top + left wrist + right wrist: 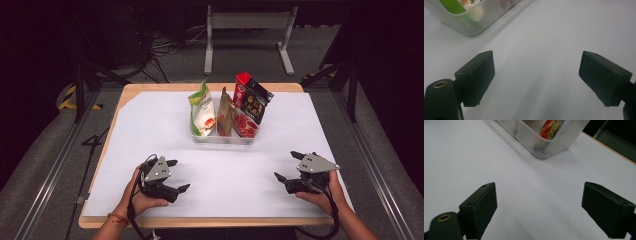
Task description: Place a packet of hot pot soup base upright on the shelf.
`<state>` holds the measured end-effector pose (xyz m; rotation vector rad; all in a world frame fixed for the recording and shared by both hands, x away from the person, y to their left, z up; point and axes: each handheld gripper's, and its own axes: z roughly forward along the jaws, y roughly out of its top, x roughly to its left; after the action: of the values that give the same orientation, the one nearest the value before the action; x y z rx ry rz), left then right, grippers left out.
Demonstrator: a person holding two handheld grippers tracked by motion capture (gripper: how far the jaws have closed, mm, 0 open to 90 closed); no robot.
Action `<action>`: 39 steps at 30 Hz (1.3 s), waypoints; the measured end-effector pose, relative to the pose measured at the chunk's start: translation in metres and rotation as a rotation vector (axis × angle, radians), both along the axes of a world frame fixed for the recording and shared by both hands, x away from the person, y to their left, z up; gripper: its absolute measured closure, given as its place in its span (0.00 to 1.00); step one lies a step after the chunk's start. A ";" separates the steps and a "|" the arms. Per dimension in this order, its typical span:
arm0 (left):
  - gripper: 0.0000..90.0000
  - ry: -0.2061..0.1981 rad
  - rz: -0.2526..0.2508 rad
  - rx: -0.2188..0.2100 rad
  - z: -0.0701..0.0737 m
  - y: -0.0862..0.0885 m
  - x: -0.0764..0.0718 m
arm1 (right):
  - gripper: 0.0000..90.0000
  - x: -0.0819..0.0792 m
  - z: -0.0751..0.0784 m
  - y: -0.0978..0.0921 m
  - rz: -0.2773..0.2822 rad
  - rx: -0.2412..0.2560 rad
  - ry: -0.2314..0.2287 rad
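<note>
A clear plastic bin (223, 138) stands mid-table on the white sheet with several snack bags upright in it: a green-and-white bag (201, 111), a brown pouch (224, 118) and a red-and-black bag (252, 100). My left gripper (178, 175) rests near the front left, held in a hand, jaws wide apart and empty. My right gripper (288, 165) rests at the front right, also open and empty. The bin's corner (469, 22) appears ahead of the left gripper (536, 80). Another corner of the bin (546, 142) lies beyond the right gripper (539, 210).
The white sheet (150, 130) covers a wooden table (125, 97) whose edge shows around it. Beyond the table are a grey metal stand (247, 30), cables on the floor (160, 50) and dark frame legs at both sides.
</note>
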<state>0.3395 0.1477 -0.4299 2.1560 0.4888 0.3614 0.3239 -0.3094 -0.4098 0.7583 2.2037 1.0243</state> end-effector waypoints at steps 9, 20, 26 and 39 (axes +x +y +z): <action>0.16 0.002 -0.003 0.005 -0.001 0.000 0.000 | 0.13 -0.017 -0.013 -0.013 -0.009 0.019 -0.002; 0.16 0.002 -0.001 0.001 -0.001 0.001 0.001 | 0.12 -0.032 -0.023 -0.022 -0.039 0.077 -0.019; 0.16 -0.008 0.006 0.007 0.001 0.001 0.004 | 0.12 -0.033 -0.025 -0.025 -0.045 0.086 -0.022; 0.16 -0.023 -0.008 0.031 0.001 -0.005 0.000 | 0.12 -0.039 -0.023 -0.033 -0.065 0.098 -0.037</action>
<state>0.3398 0.1424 -0.4286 2.1811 0.4642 0.3909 0.2851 -0.3428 -0.4324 0.8413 2.0962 1.1116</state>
